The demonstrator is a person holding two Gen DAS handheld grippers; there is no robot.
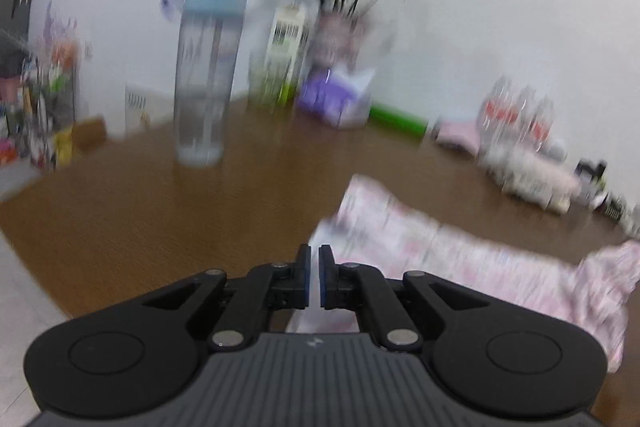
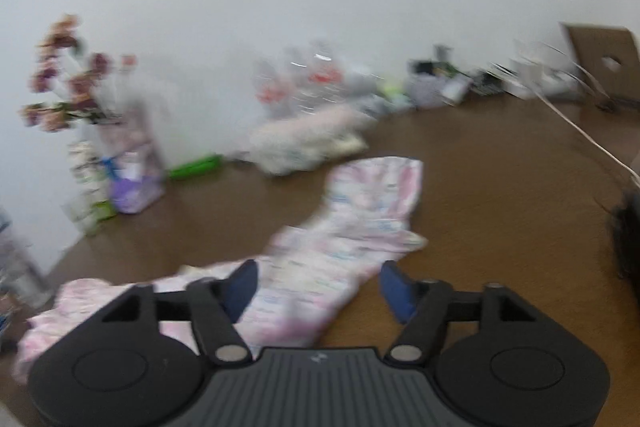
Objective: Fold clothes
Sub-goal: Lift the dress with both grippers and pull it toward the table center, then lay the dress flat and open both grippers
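A pink and white patterned garment (image 1: 460,259) lies spread on the brown wooden table (image 1: 140,227). It also shows in the right wrist view (image 2: 340,247), stretching from lower left to the middle. My left gripper (image 1: 314,269) hovers over the garment's near left end with its jaws nearly together; a thin gap shows, and I see no cloth between the pads. My right gripper (image 2: 318,281) is open wide above the garment, holding nothing. Both views are blurred by motion.
A clear water bottle with a blue cap (image 1: 204,67) stands at the back left. A vase of dried flowers (image 1: 340,7), a purple tissue pack (image 1: 336,99), a green tube (image 1: 396,121) and bottles (image 1: 516,119) line the wall. A cardboard box (image 2: 600,59) and cable (image 2: 580,131) sit right.
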